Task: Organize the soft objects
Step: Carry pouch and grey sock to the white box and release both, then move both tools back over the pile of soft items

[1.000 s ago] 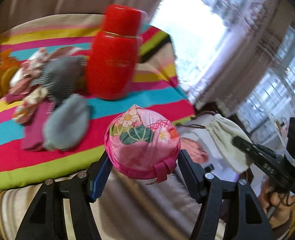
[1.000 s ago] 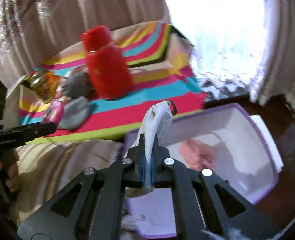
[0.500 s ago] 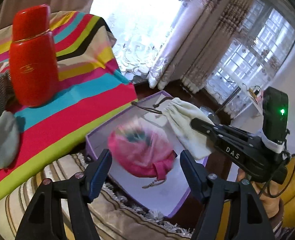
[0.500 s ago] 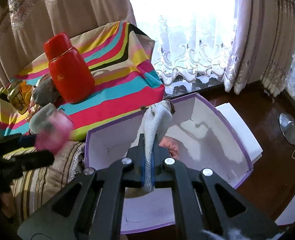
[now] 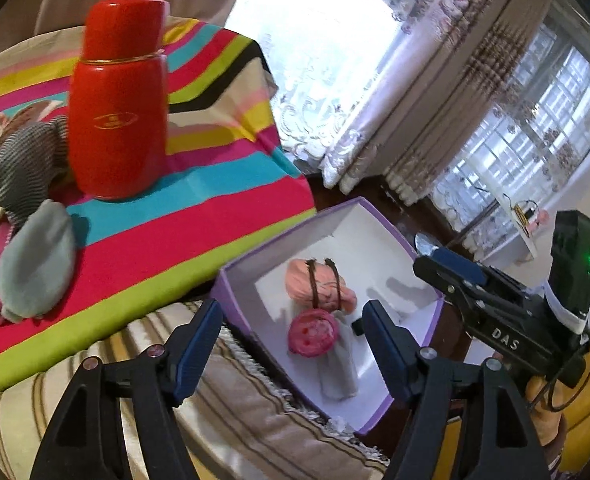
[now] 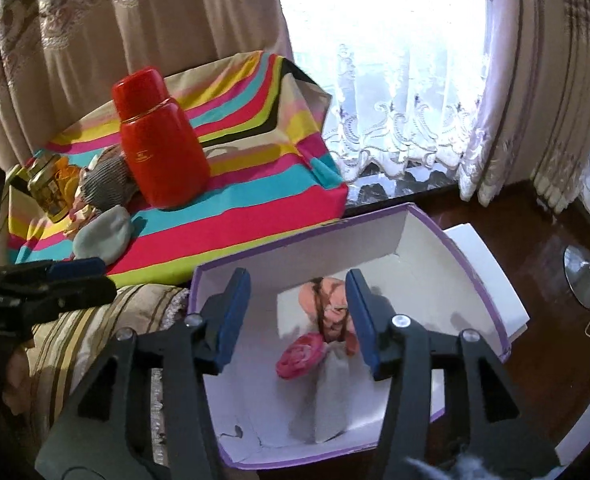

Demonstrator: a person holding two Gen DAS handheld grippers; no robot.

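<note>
1. A striped cloth (image 5: 199, 216) carries a red flask (image 5: 117, 120) and a grey sock (image 5: 35, 264); curtains (image 6: 535, 80) hang behind.
2. Both the left gripper (image 5: 291, 344) and right gripper (image 6: 299, 316) gape empty above the box (image 6: 435, 248), where the pink pouch (image 6: 299, 356) lies below the fingers.

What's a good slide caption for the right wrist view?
Open right claw above the purple box holding pink pouch and white drawstring bag.

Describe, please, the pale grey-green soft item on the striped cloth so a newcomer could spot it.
Find the striped cloth with the tall red flask. In front of the flask lies the grey-green pouch, plain, smooth and egg-shaped, unlike the dark striped bundle behind it.
</note>
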